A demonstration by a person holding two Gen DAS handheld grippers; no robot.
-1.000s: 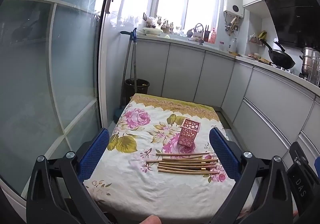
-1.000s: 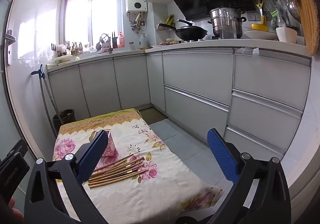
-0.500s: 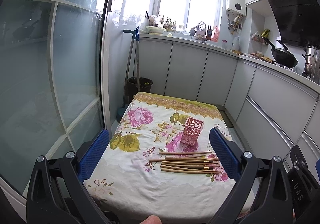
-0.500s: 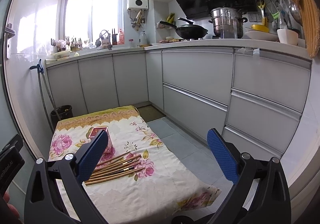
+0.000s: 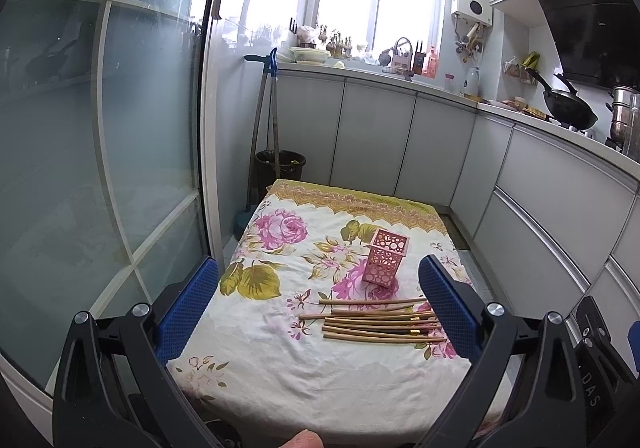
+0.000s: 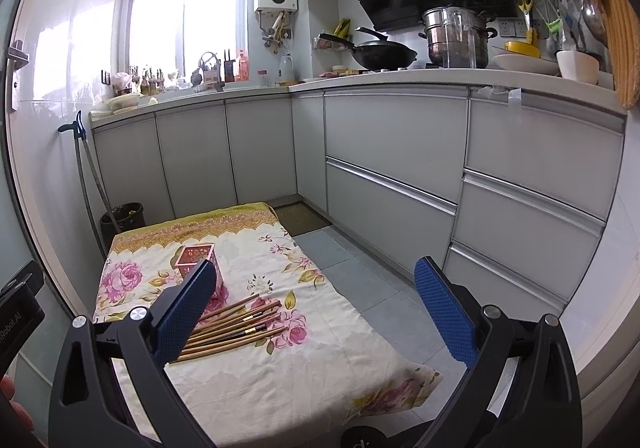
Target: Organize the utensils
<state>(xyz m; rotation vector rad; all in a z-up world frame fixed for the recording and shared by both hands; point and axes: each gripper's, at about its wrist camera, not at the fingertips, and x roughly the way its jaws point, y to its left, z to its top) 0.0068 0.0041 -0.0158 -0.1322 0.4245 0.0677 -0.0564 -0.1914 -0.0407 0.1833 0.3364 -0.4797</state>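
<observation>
Several bamboo chopsticks (image 5: 380,322) (image 6: 236,324) lie side by side on a low table under a floral cloth (image 5: 300,348) (image 6: 280,368). Behind them stands a pink perforated square holder (image 5: 385,256) (image 6: 196,260), upright and with nothing visible inside. My left gripper (image 5: 318,308) hangs open above the near half of the table, its right pad hiding the chopstick ends. My right gripper (image 6: 316,312) is open too, above the table's right edge, its left pad (image 6: 184,312) overlapping the holder and the chopsticks' left ends. Both hold nothing.
Grey kitchen cabinets (image 6: 392,152) run along the back and right. A glass sliding door (image 5: 100,168) stands close on the left. A black bin (image 5: 280,168) and long-handled tools (image 5: 264,128) sit beyond the table's far left corner. Tiled floor (image 6: 360,268) lies right of the table.
Both grippers have risen and pulled back a little, so the table, holder and chopsticks sit lower and look smaller. Nothing on the table moved.
</observation>
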